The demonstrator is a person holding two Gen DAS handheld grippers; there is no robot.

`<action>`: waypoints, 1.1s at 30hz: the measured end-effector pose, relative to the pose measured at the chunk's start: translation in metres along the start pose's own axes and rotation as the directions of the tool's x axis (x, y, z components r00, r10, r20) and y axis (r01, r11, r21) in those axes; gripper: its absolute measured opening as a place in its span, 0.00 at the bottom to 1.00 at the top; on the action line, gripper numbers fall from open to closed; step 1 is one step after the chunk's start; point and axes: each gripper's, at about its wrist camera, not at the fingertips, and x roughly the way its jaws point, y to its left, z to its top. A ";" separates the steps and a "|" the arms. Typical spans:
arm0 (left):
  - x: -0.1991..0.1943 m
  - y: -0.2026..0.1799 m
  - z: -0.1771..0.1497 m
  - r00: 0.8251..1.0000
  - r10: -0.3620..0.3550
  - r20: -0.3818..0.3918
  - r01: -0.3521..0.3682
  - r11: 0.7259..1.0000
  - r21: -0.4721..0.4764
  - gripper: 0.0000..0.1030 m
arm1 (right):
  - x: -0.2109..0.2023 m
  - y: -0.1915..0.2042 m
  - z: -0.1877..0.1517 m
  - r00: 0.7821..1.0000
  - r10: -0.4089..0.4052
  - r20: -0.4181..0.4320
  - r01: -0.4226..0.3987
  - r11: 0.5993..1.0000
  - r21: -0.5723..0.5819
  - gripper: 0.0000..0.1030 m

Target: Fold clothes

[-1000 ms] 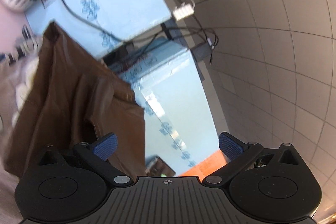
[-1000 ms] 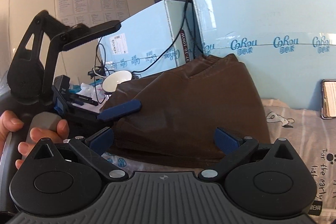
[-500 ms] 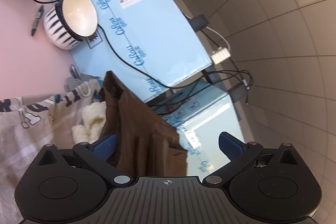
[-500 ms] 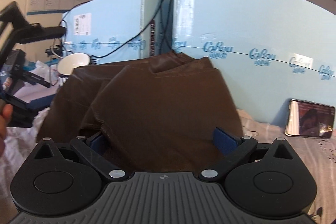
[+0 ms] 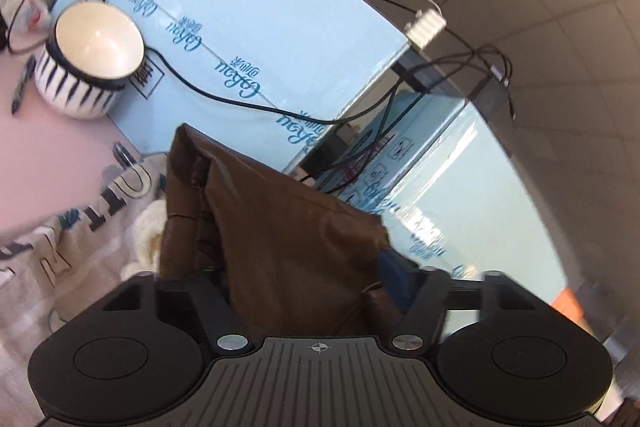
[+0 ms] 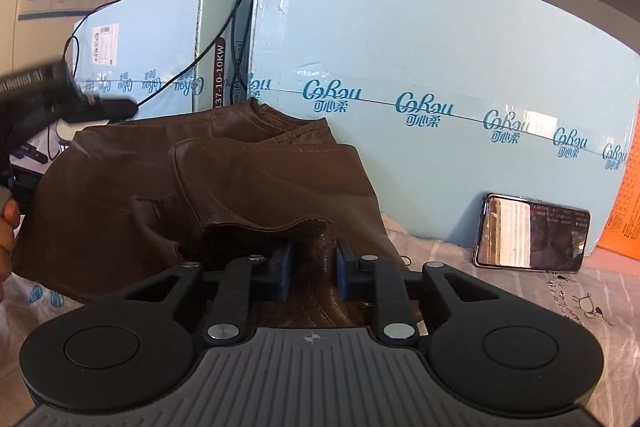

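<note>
The right gripper point(image 6: 311, 273) is closed narrowly on a bunched fold of the brown leather garment point(image 6: 224, 195), with the blue pads point(image 6: 283, 273) pressing the material from both sides. In the right wrist view the garment fills the centre and extends toward 9 o'clock, lying on a grey printed cloth point(image 6: 520, 291) directly in front of the light blue cartons point(image 6: 420, 59). A smartphone point(image 6: 530, 237) leans against the carton at 3 o'clock, well apart from the garment. A blurred black tool, taken to be the left gripper point(image 6: 80, 105), appears at 9 o'clock above the garment's left edge. In the left wrist view the left gripper point(image 5: 308, 279) has the brown leather garment point(image 5: 276, 239) draped between its fingers; one blue pad point(image 5: 394, 273) is visible at the garment's right edge and the other pad is hidden by the material, so whether the garment is clamped cannot be told. A striped white bowl point(image 5: 88, 61) stands at 10 o'clock on a pink surface point(image 5: 48, 163), beside a carton point(image 5: 248, 27) crossed by a black cable point(image 5: 224, 101). A grey lettered cloth point(image 5: 80, 227) lies at 8 o'clock, touching the garment.
</note>
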 end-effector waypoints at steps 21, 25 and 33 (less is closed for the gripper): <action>-0.115 -0.142 -0.020 0.974 -0.208 0.094 -0.019 0.340 0.940 0.02 | -0.109 -0.085 -0.001 0.984 -0.168 0.056 0.157 0.973 0.170 0.03; -0.148 -0.152 -0.004 0.970 -0.221 0.098 -0.048 0.221 0.974 0.04 | -0.129 -0.107 -0.007 0.981 -0.176 0.078 0.159 0.968 0.194 0.03; -0.212 -0.167 0.048 0.993 -0.044 0.105 -0.105 0.003 0.994 0.06 | -0.153 -0.149 0.009 0.994 -0.092 0.055 0.077 0.969 0.234 0.75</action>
